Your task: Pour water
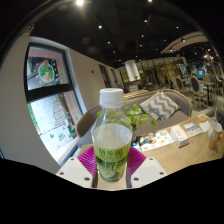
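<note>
The tool (111, 163) grips a clear plastic bottle (111, 140) between its two pink pads (88, 160), holding it upright and raised, with a white cap (111, 97) on top. The bottle's green and white label (111, 158) carries writing too small to read. Beyond it stand a wooden tabletop (185, 150) and a wall poster (45, 72).

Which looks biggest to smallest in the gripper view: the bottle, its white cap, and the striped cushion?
1. Bottle, held between the gripper fingers.
2. Striped cushion, though it sits much farther back, so its real size is unsure.
3. White cap.
</note>
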Demonstrator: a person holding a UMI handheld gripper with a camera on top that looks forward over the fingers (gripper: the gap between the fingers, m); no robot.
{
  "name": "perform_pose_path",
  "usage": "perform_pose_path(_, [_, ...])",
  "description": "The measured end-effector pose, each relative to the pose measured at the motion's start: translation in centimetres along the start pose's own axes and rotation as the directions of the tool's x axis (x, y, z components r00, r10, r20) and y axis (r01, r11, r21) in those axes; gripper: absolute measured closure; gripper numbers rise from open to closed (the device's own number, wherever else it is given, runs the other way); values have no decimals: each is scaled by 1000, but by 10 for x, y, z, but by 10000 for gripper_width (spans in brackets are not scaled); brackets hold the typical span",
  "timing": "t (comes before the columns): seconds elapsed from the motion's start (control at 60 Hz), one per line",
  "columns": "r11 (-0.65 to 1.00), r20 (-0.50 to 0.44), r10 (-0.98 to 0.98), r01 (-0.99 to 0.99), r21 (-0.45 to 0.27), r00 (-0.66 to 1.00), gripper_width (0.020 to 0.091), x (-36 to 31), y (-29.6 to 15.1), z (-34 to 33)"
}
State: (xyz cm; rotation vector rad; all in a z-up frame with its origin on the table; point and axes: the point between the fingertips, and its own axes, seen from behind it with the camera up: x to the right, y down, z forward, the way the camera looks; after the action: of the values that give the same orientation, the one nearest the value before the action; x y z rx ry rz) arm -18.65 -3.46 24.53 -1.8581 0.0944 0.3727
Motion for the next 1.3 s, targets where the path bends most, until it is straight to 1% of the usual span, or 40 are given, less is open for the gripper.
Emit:
perform_pose_path(0.133, [977, 97, 209, -213, 29, 973, 729, 46, -63, -20])
perform_pose_path(0.233, [906, 167, 414, -422, 16, 895, 731, 95, -102, -32])
perform_pose_path(0.317, [802, 221, 586, -596, -26, 779, 731, 144, -121, -37])
perform_pose_path(0.417, [608, 268, 776, -791, -74, 571, 735, 204, -138, -45])
perform_pose_path(0.55, [257, 297, 932, -957, -137, 208, 734, 284, -143, -49])
perform_pose_path(0.633, [47, 293, 956, -982, -182, -9, 733, 323, -140, -53])
perform_pose_path(0.65, [15, 294, 955, -981, -191, -42, 732, 326, -135, -44])
perform_pose_path(0.683, [-65, 290, 949, -974, -217, -128, 731, 340, -137, -53])
perform_pose_path(0.733, [-153, 277, 937, -964, -218, -211, 732, 356, -128, -40])
perform_pose_path(0.783, [-218, 271, 921, -947, -235, -279, 729, 371, -122, -47])
perform_pose_path(0.8, [-224, 259, 924, -948, -228, -280, 733, 372, -118, -38])
perform_pose_path(0.883, [-233, 228, 931, -945, -229, -285, 731, 383, -106, -42])
perform_pose_path(0.983, [-233, 210, 935, -940, -250, -287, 734, 382, -103, -41])
perform_pose_path(1.067, [-186, 191, 952, -947, -260, -240, 732, 378, -102, -37])
perform_pose_path(1.133, [-80, 181, 975, -963, -259, -129, 734, 374, -102, -41])
perform_pose_path(1.217, [123, 189, 979, -963, -240, 78, 734, 378, -113, -54])
perform_pose_path(1.25, [213, 197, 966, -953, -217, 171, 732, 382, -120, -57])
perform_pose_path(1.3, [376, 207, 917, -913, -161, 341, 732, 387, -139, -59])
